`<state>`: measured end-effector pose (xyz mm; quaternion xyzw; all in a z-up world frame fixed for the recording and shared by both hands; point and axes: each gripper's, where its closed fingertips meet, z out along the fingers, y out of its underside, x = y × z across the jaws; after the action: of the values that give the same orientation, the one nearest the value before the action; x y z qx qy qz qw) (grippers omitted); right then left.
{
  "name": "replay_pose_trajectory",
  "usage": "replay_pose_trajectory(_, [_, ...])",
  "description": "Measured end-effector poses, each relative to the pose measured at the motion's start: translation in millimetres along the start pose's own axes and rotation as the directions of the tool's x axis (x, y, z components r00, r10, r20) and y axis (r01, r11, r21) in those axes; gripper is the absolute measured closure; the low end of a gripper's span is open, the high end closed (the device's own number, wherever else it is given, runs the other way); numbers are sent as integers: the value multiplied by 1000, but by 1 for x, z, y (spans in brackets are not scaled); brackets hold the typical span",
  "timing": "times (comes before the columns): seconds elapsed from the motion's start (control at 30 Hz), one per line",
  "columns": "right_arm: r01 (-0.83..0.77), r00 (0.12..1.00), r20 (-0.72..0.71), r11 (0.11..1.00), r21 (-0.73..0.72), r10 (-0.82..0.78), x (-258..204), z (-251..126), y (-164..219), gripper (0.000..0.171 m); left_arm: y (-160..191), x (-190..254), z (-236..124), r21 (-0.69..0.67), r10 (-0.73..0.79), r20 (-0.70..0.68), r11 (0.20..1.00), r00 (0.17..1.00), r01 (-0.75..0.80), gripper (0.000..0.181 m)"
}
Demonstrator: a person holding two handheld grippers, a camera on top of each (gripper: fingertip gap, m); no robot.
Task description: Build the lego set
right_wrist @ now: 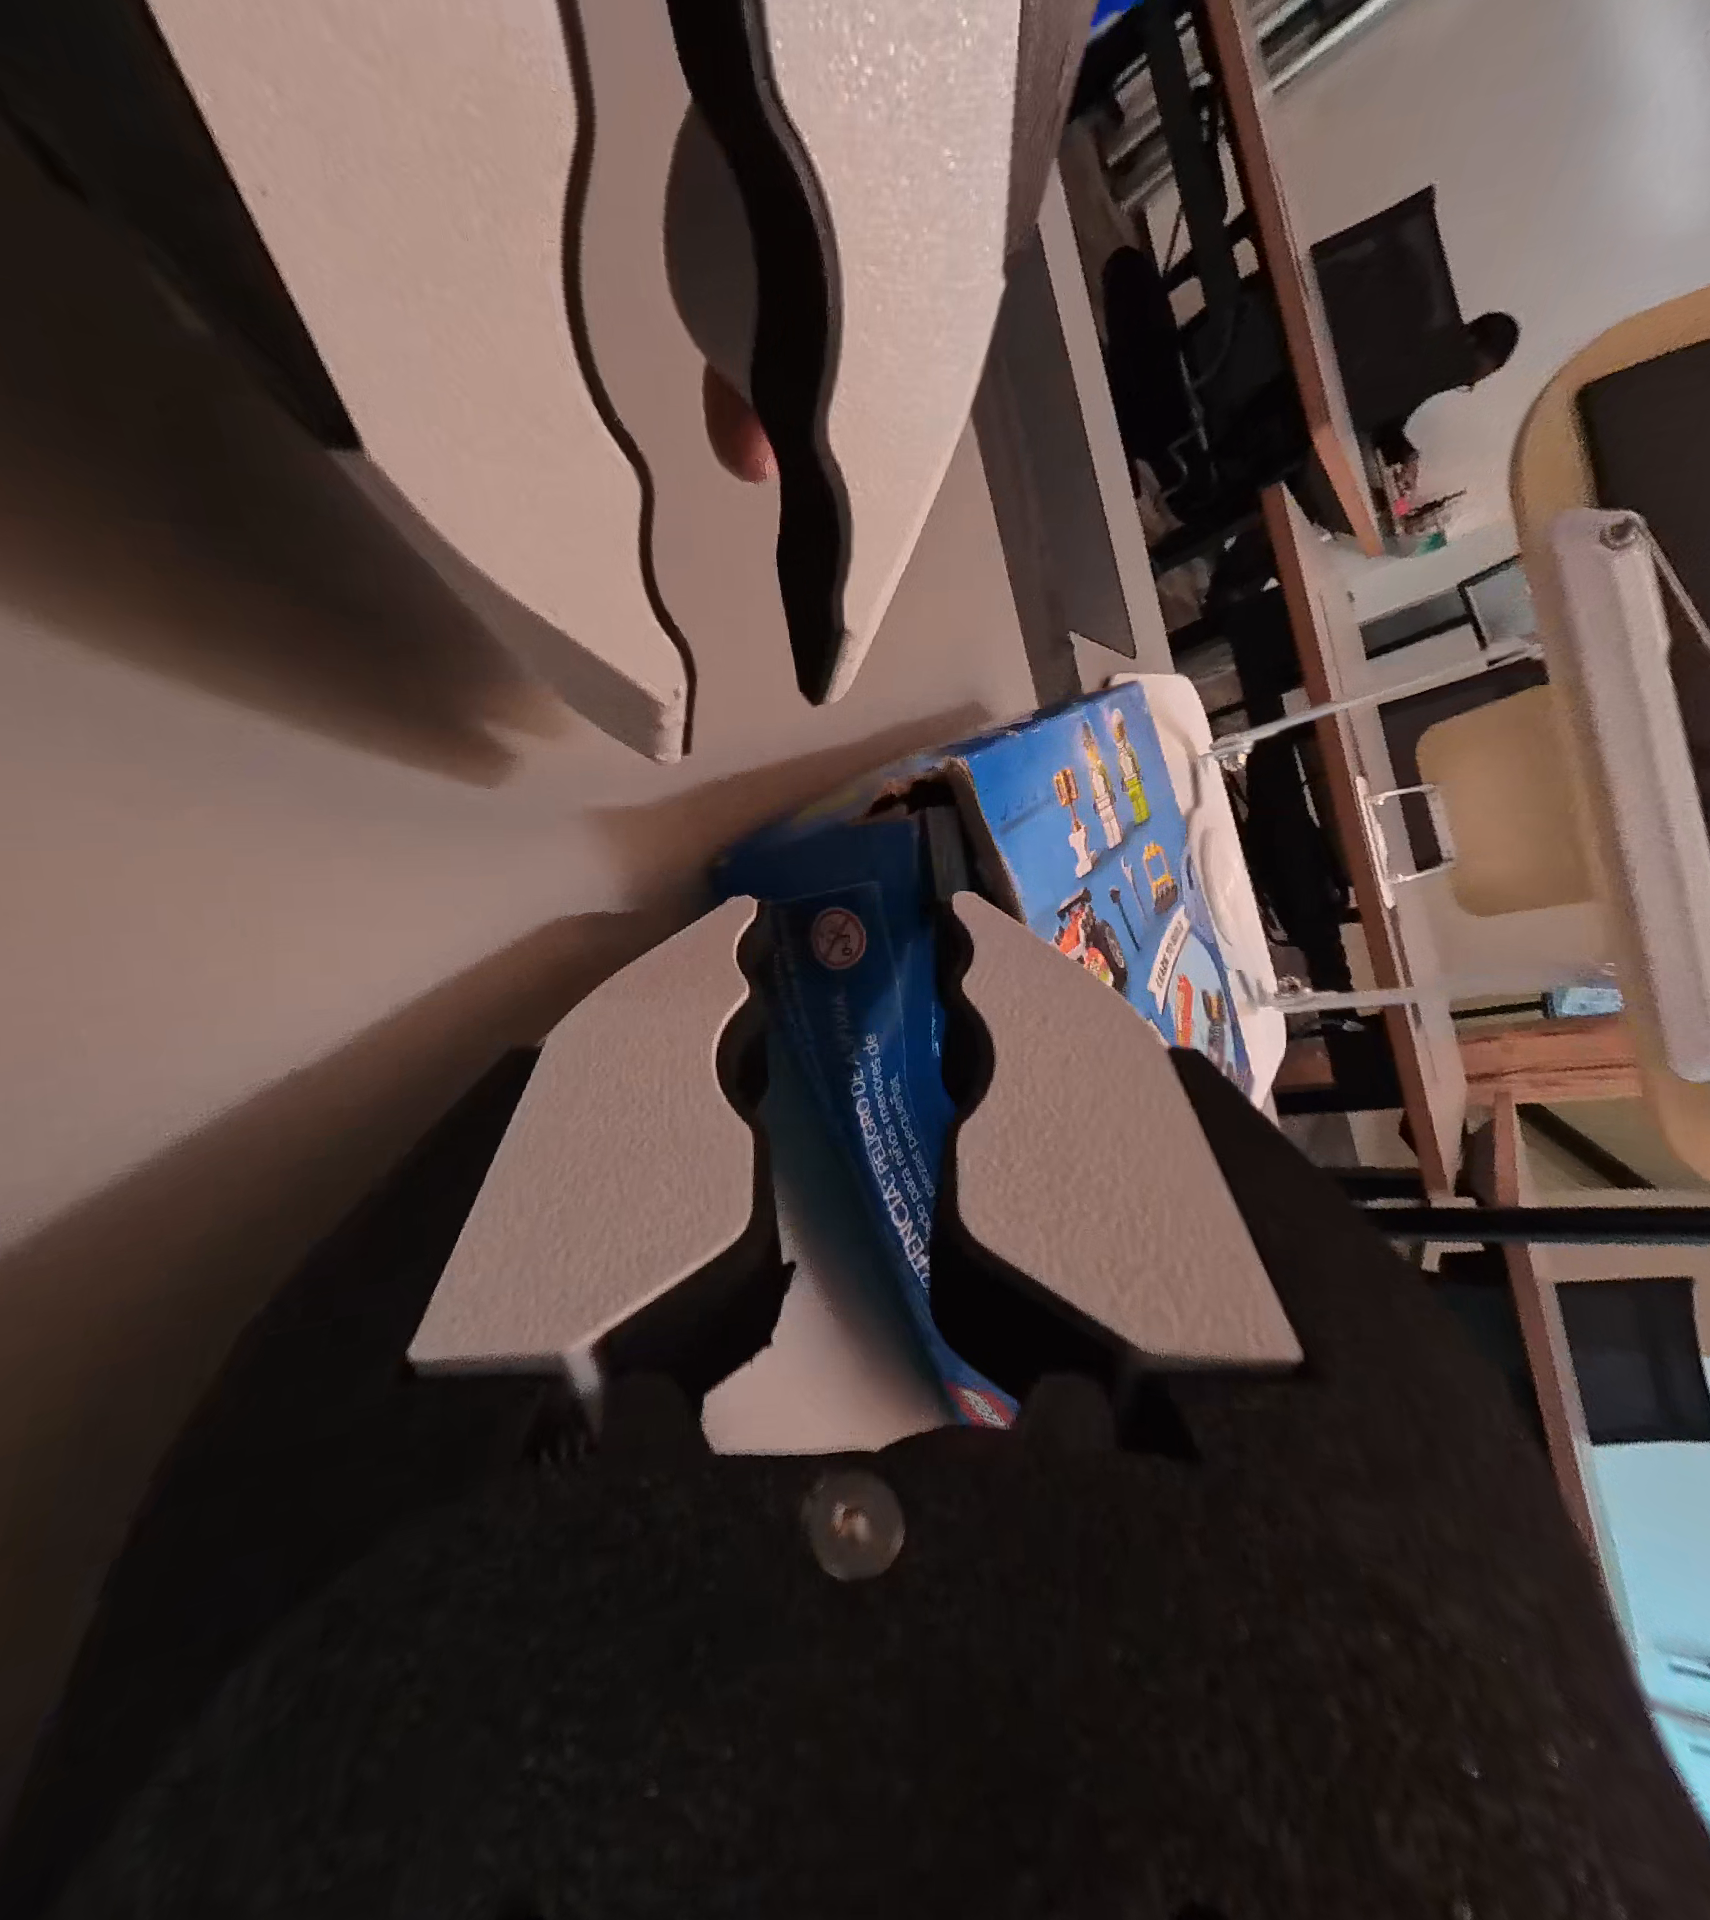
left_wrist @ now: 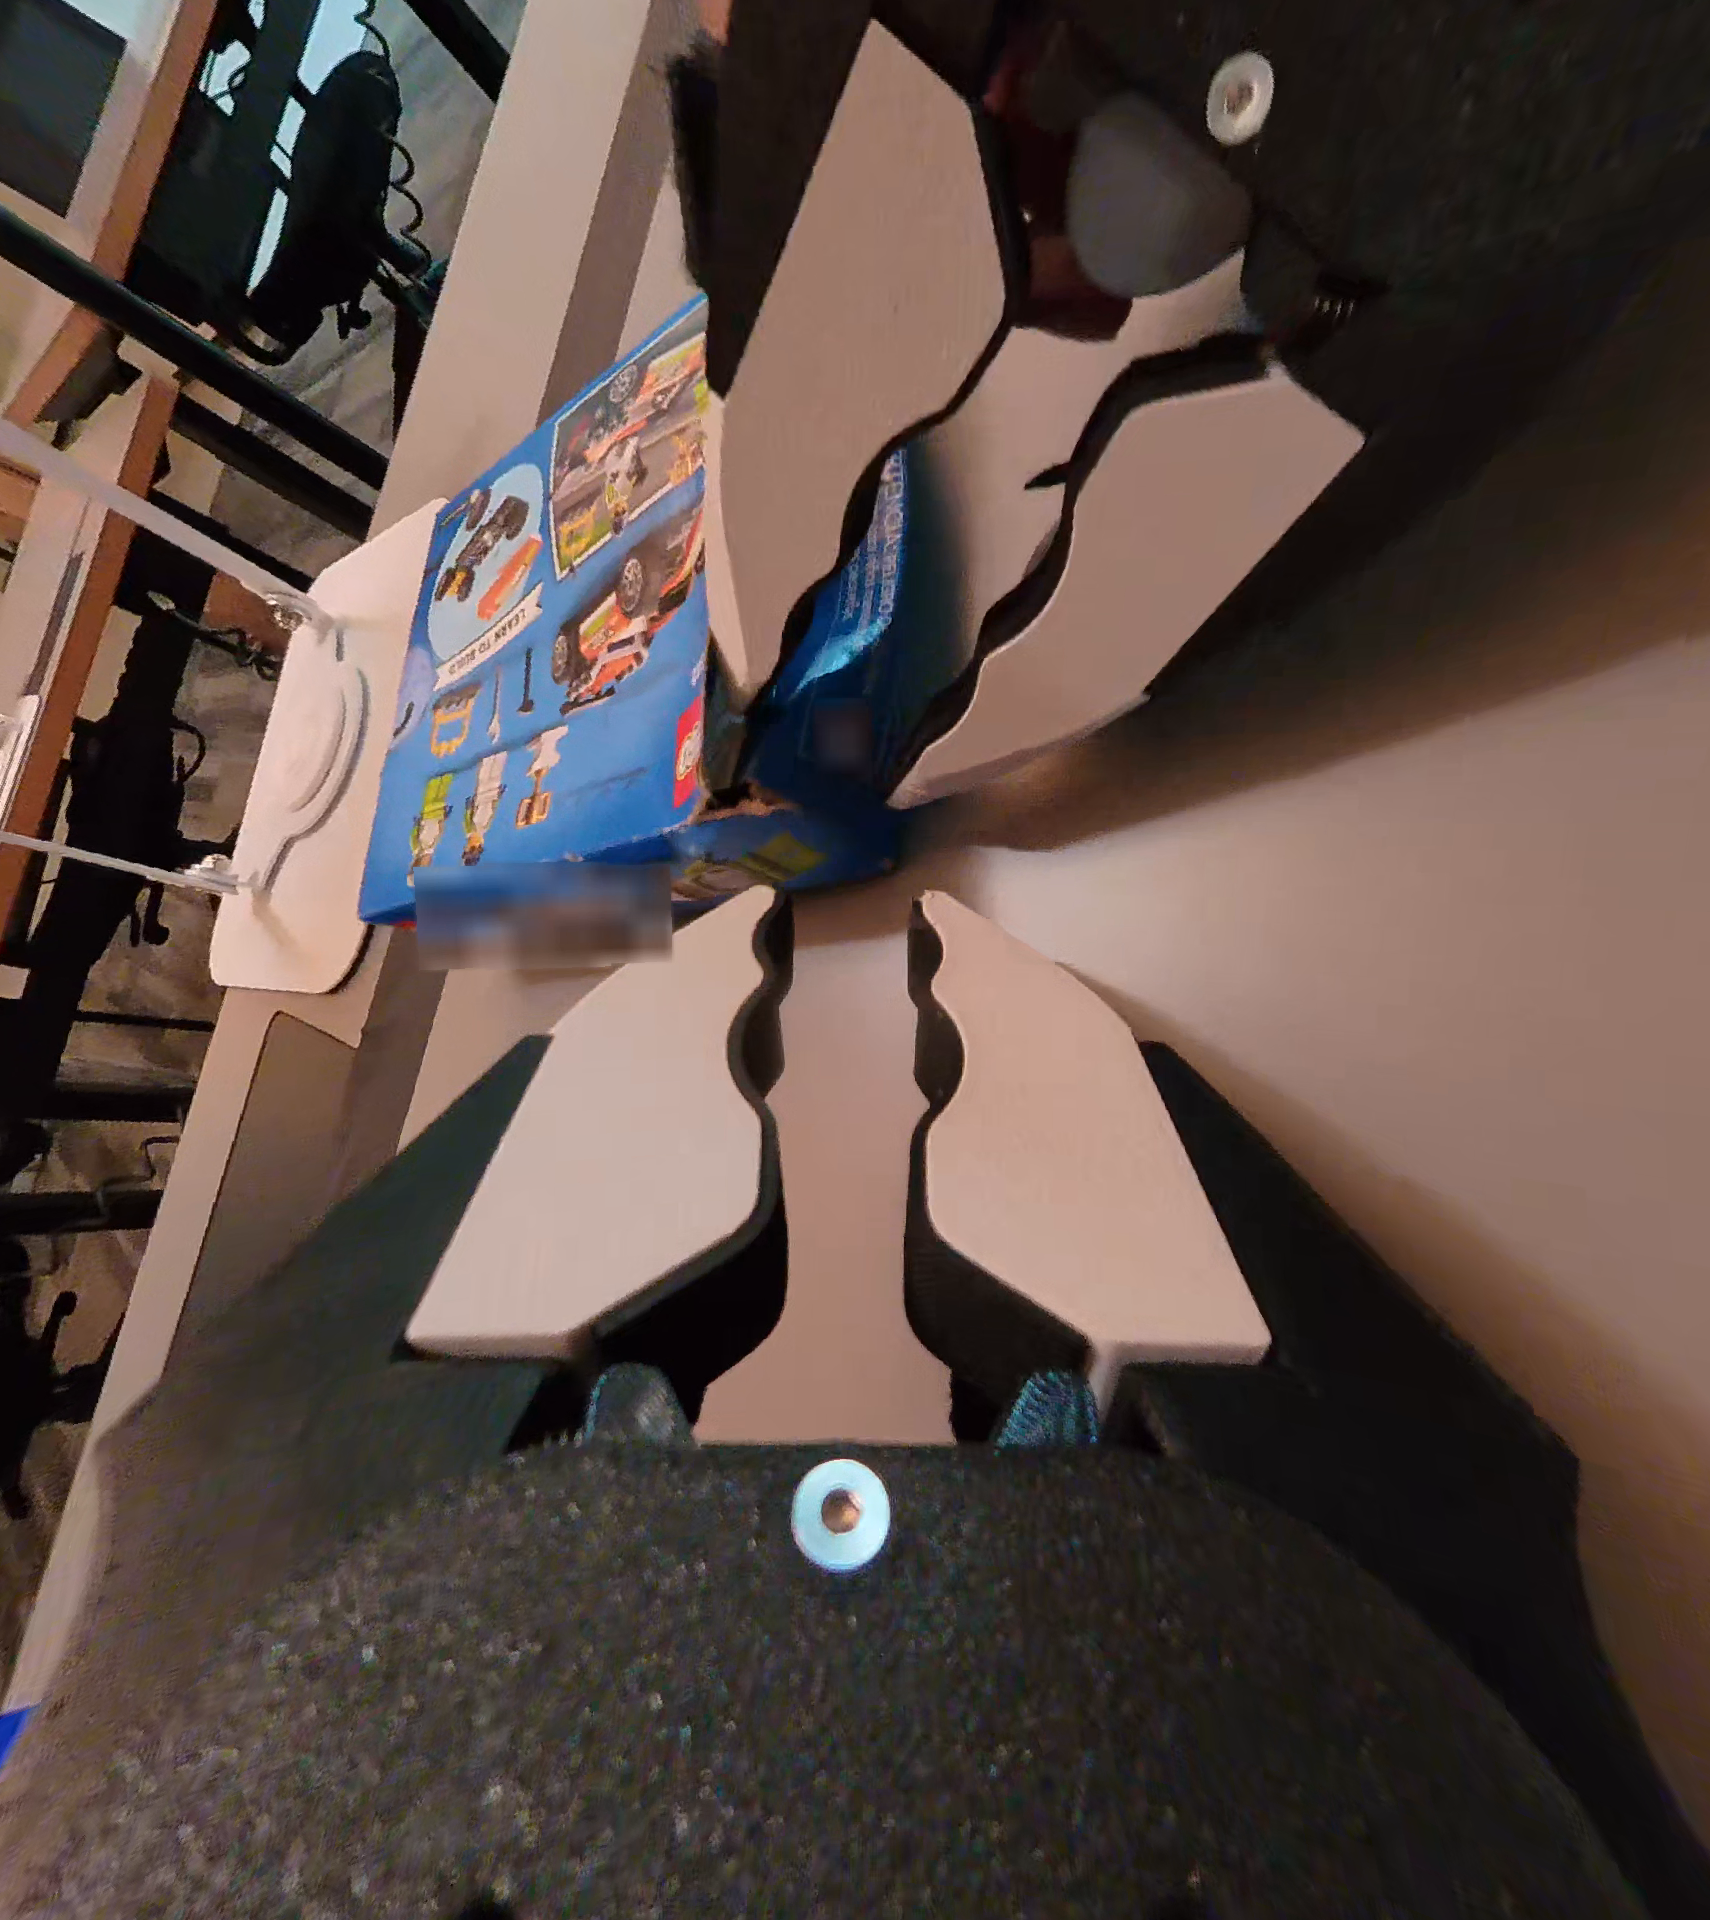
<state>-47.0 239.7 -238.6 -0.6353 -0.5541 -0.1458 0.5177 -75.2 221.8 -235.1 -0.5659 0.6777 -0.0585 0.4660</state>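
Observation:
A blue Lego box (left_wrist: 539, 644) lies on the white table (left_wrist: 1453, 935) with its near end torn open. My right gripper (right_wrist: 851, 914) is shut on the box's blue end flap (right_wrist: 861, 1039), which runs back between its white fingers. In the left wrist view the right gripper (left_wrist: 830, 753) comes in from the top, clamped on that flap (left_wrist: 861, 603). My left gripper (left_wrist: 846, 914) is empty with a narrow gap between its jaws, its tips just short of the box's open end. It also shows at the top of the right wrist view (right_wrist: 747, 717). The box (right_wrist: 1090, 862) contents are hidden.
A white moulded tray (left_wrist: 300, 748) lies just beyond the box at the table's far edge. Past the edge are a wooden-framed chair (right_wrist: 1661, 727), dark desk frames and cables (left_wrist: 207, 260). Bare table surface (right_wrist: 155, 831) stretches beside the grippers. Less than 4 cm separates the two grippers' tips.

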Motion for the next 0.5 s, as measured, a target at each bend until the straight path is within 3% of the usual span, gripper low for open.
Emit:
replay_pose_trajectory(0.13, [-36, 999, 17, 999, -31, 37, 3, 9, 4, 149, 2, -1, 3, 7, -18, -7, 1000, 1000, 18, 161])
replay_pose_trajectory(0.3, [-153, 972, 176, 987, -38, 158, 3, 11, 4, 155, 6, -7, 0, 17, -31, 14, 999, 999, 31, 162])
replay_pose_trajectory(0.5, [-209, 893, 428, 971, 113, 142, -14, -32, -13, 157, -17, -12, -11, 94, 13, 50, 995, 999, -18, 154])
